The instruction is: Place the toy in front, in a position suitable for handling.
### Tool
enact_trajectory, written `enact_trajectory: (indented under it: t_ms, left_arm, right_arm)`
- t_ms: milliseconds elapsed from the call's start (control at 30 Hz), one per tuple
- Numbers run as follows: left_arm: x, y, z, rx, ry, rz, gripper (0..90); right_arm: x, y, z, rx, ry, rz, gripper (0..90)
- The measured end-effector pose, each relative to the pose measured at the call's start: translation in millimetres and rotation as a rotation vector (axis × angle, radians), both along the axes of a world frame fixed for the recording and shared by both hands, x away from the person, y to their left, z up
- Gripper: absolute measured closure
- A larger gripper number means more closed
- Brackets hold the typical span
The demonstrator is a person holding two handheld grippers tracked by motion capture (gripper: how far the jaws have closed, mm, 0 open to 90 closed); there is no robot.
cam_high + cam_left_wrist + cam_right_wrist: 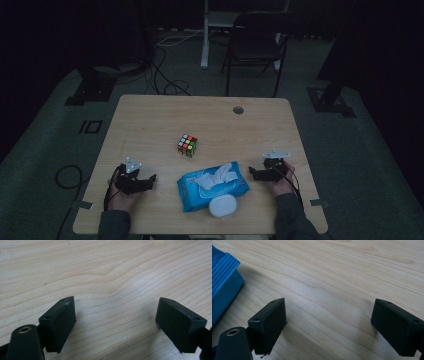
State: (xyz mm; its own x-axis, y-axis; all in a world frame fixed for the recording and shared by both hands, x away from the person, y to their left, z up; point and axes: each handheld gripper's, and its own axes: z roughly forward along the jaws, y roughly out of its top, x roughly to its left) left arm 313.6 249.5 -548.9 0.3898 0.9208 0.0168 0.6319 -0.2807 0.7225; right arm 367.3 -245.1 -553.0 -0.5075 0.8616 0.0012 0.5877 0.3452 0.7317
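A blue pack of wet wipes (212, 186) lies near the table's front edge with its white lid (222, 205) flipped open and a white wipe (216, 176) sticking out. A colourful puzzle cube (187, 145) stands at the table's middle. My left gripper (150, 179) rests on the wood left of the pack, open, with only bare wood between its jaws (115, 322). My right gripper (252, 173) rests to the right of the pack, open and empty (328, 325). In the right gripper view the pack's blue corner (223, 287) lies at the left edge.
The wooden table (150, 120) has a round cable hole (238, 110) near its far edge. A dark chair (257, 42) and a white desk leg (205, 35) stand behind the table, and cables (165, 75) run over the floor.
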Motion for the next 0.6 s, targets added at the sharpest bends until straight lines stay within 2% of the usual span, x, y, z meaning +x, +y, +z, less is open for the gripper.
enact_trajectory:
  t_ms: [133, 333, 367, 500, 600]
  left_arm:
    - [-1.6, -0.8, 0.7, -0.003, -0.004, -0.002, 23.2]
    - [-6.5, -6.0, 5.6, -0.025, 0.026, -0.033, 30.9]
    - [-7.8, -8.3, 6.9, -0.025, 0.024, -0.042, 30.9]
    - [-15.2, -17.7, 13.2, -0.015, 0.011, -0.075, 31.8]
    - [-23.2, -21.9, 18.8, -0.029, -0.008, -0.097, 34.6]
  right_arm:
    - [0.0, -0.1, 0.0, 0.0, 0.0, 0.0, 12.7]
    - [-0.3, -0.6, 0.1, 0.001, -0.002, 0.001, 13.8]
    - [-0.4, -0.9, 0.1, 0.002, -0.004, 0.0, 15.4]
    - [-4.0, -5.1, 2.7, 0.01, -0.017, -0.008, 34.6]
    - [-6.7, -5.7, 4.0, 0.048, -0.004, 0.008, 38.3]
